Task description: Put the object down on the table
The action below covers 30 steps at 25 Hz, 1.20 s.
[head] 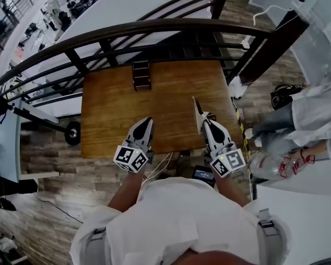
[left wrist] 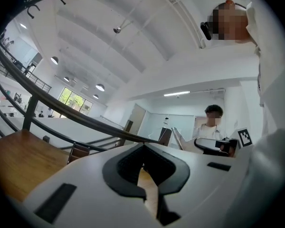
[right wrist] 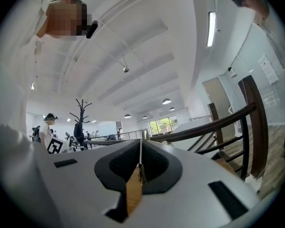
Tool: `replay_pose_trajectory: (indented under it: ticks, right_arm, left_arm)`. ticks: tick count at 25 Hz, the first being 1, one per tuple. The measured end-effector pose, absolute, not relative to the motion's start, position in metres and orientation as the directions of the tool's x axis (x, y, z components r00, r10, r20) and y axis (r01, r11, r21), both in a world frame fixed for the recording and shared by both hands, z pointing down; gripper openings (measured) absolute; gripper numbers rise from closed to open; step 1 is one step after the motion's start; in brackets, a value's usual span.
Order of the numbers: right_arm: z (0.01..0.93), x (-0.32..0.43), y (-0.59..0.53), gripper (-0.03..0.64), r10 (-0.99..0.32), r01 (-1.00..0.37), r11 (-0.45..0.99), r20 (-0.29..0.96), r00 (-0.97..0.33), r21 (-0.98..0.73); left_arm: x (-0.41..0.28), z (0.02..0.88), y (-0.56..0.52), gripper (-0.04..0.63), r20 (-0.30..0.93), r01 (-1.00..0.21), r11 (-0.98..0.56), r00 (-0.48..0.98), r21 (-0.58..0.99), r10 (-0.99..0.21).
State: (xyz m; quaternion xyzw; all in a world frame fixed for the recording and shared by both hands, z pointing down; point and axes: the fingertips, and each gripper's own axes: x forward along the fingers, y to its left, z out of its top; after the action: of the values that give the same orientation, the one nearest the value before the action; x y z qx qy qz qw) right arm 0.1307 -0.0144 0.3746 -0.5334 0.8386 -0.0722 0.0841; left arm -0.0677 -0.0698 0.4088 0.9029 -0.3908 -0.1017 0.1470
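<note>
Left gripper [head: 148,121] jaws closed; right gripper [head: 204,120] jaws pinch a thin sheet [head: 196,107].

- White top [head: 176,214], loose, with short sleeves.
- Grey straps [head: 96,240] at both shoulders, possibly a harness; the picture's edge is too blurred to be sure.
- Left hand-held gripper [head: 148,121]: white tapered shell, dark inner pads, and a cube [head: 131,158] of black-and-white square markers.
- Right hand-held gripper [head: 206,125]: same white build, with its own marker cube [head: 228,162].

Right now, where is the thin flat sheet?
In the head view, the thin sheet stands on edge, pinched in the right claw over the right half of the wooden table, right of the left claw.
</note>
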Motion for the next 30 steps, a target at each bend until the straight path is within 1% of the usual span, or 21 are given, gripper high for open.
replay_pose_trajectory:
  ticks: [7, 12, 18, 22, 25, 30]
  right_arm:
    - [0.371, 0.163, -0.108, 0.028, -0.863, -0.829, 0.504, -0.108, -0.493, -0.244]
    - [0.373, 0.193, -0.161, 0.028, -0.849, -0.805, 0.527, -0.127, -0.513, -0.274]
    - [0.381, 0.217, -0.211, 0.028, -0.835, -0.770, 0.545, -0.137, -0.533, -0.332]
    - [0.396, 0.223, -0.232, 0.028, -0.824, -0.723, 0.552, -0.138, -0.550, -0.415]
    - [0.405, 0.222, -0.248, 0.028, -0.821, -0.717, 0.553, -0.130, -0.556, -0.425]
    - [0.419, 0.201, -0.262, 0.028, -0.829, -0.714, 0.529, -0.101, -0.550, -0.460]
  left_arm:
    - [-0.040, 0.395, -0.142, 0.015, -0.043, -0.735, -0.606, 0.625, 0.303, -0.780]
    - [-0.021, 0.395, -0.183, 0.015, -0.034, -0.770, -0.565, 0.583, 0.296, -0.812]
    - [-0.008, 0.401, -0.224, 0.015, 0.009, -0.808, -0.507, 0.534, 0.299, -0.845]
    - [-0.004, 0.406, -0.241, 0.015, 0.020, -0.825, -0.488, 0.514, 0.285, -0.858]
    - [-0.003, 0.408, -0.251, 0.015, 0.017, -0.828, -0.484, 0.509, 0.283, -0.860]
    - [-0.021, 0.416, -0.263, 0.015, 0.022, -0.823, -0.498, 0.523, 0.275, -0.852]
